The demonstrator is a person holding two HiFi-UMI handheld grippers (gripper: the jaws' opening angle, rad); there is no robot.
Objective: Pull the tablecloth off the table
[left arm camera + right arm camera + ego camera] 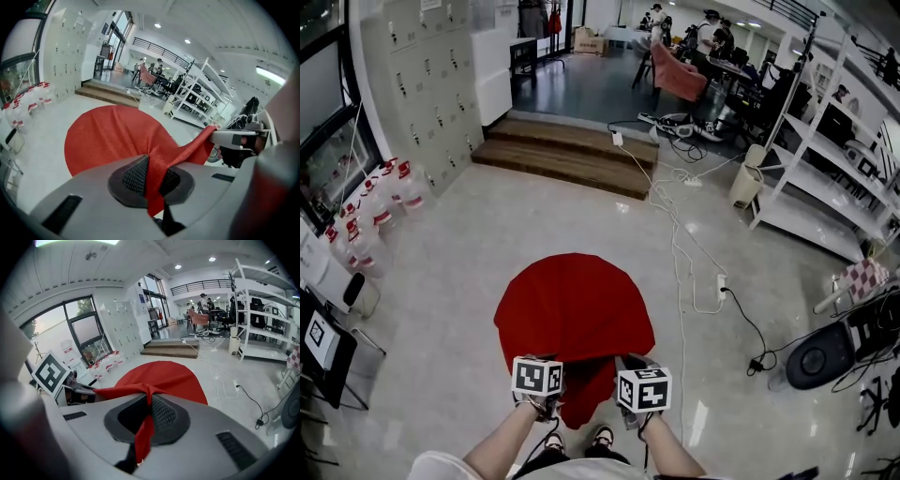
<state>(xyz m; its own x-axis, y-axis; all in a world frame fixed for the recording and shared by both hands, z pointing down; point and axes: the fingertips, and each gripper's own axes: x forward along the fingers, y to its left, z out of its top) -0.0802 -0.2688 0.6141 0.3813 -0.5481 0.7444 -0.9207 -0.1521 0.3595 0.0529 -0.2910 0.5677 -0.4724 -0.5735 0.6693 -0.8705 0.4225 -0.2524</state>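
Note:
A red tablecloth (572,305) covers a round table below me; its near edge is gathered up between the two grippers. My left gripper (546,361) is at that edge, left of centre. In the left gripper view its jaws (153,176) are shut on a pinched fold of the tablecloth (112,136). My right gripper (630,361) is beside it. In the right gripper view the right gripper (149,401) is shut on another fold of the tablecloth (161,376). A taut band of cloth runs between the grippers. The table under the cloth is hidden.
White cables (675,234) and a power strip (721,286) lie on the floor right of the table. Wooden steps (567,150) rise beyond it. White shelving (825,159) stands at the right, red-capped bottles (375,202) at the left, and a black round device (820,358) lower right.

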